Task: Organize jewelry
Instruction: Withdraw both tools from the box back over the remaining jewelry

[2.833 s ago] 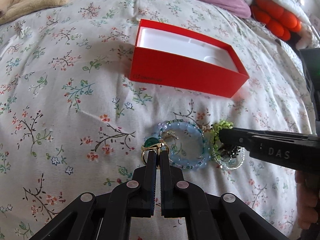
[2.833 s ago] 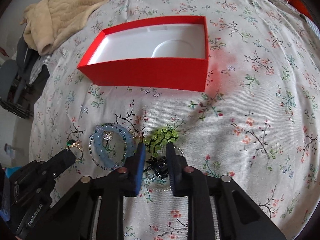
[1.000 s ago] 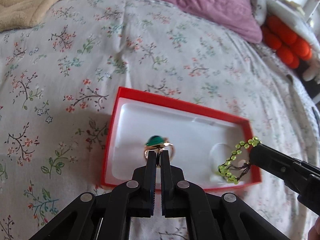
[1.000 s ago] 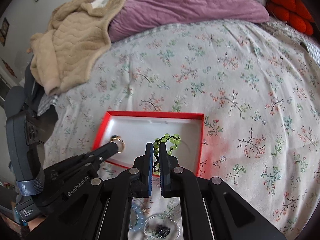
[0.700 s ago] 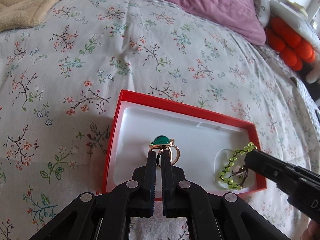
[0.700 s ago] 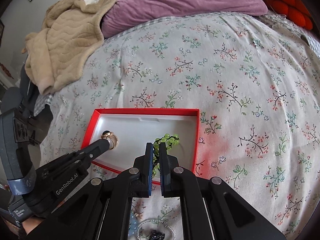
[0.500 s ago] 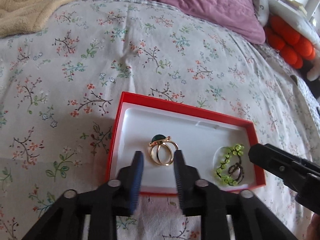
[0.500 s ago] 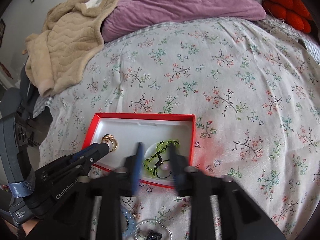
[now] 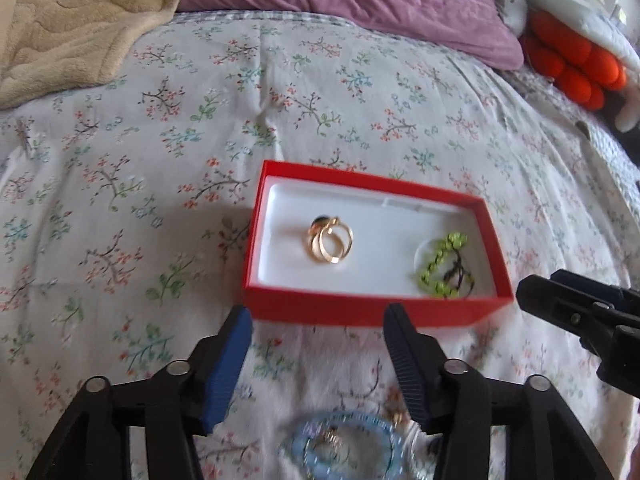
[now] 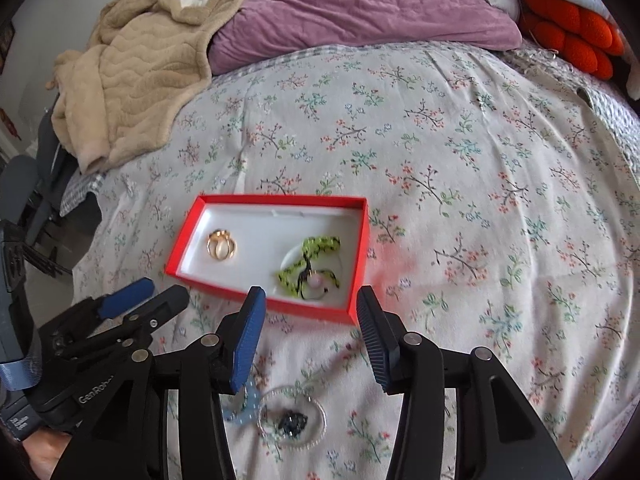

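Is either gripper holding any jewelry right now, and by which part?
Nothing is held. The left gripper and right gripper are both open; the gold ring and green bead bracelet lie in the red box.

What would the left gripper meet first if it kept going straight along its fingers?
Probably the near wall of the red box: the open left gripper points at it, with the gold ring beyond. Depth is uncertain.

The left gripper (image 9: pixel 318 334) and right gripper (image 10: pixel 310 314) are black linkages with silver rivets, ribbed blue pads; white "GenRob" lettering marks the left.

Left gripper (image 9: pixel 318 320) and right gripper (image 10: pixel 310 302) wide apart.
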### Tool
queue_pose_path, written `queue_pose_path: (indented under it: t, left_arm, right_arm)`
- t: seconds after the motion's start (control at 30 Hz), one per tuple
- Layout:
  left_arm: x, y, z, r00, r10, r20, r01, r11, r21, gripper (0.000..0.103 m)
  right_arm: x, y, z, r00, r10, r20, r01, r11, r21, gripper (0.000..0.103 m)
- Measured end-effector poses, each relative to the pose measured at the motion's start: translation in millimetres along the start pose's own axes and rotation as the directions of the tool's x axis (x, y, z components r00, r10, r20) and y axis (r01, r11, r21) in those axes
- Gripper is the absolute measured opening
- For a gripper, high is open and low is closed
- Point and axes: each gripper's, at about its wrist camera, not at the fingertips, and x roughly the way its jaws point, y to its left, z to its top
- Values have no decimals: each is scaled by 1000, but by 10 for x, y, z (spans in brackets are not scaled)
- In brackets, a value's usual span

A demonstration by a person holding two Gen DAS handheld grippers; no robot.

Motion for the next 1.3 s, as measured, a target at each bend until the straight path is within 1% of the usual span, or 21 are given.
queue_pose_path:
  t: [0.13, 0.27, 0.3, 0.47, 0.63, 0.77, 1.0, 1.2, 1.27, 1.3]
  left_arm:
    - [-73, 23, -105, 1000, 19, -15, -19, 1000, 6, 72]
    - [-132, 98, -214, 999, 19, -43, -19, 1000, -15, 79]
    - [-146, 109, -239, 999, 22, -48, -23, 1000, -14, 82]
    - [-183, 145, -372, 996, 48, -81, -48, 999, 2, 88]
    - [-152, 222, -495, 990, 45, -130, -46, 999, -11, 89]
    - [-112, 284, -584, 986, 39, -163, -45, 999, -28, 89]
    - [-19, 281, -693, 977, 49, -206, -53, 998, -17, 89]
    - [45, 255, -690, 976, 41, -214, -45, 999, -13, 88]
    - [66, 242, -675, 976, 18, -217, -24, 999, -24, 85]
    - [84, 232, -670, 975, 2, -223, -10, 999, -33, 80]
  right_arm:
    - [-63, 30, -108, 1000, -11, -13, 11, 1000, -14, 57]
    - [-109, 25, -218, 999, -19, -31, 18, 1000, -19, 62]
    - [-114, 23, -240, 999, -22, -34, 21, 1000, -20, 62]
    - [-135, -5, -360, 998, -41, -57, 40, 999, -24, 66]
    - [-125, -33, -482, 994, -64, -87, 61, 998, -35, 72]
    - [-84, -67, -583, 990, -69, -122, 66, 997, -30, 75]
    - [43, -150, -743, 977, -91, -194, 89, 996, -18, 75]
    - [134, -225, -787, 968, -102, -230, 104, 995, -2, 75]
    - [137, -241, -774, 968, -102, -228, 106, 994, 3, 75]
    - [135, -242, -768, 968, -101, -228, 105, 994, 6, 75]
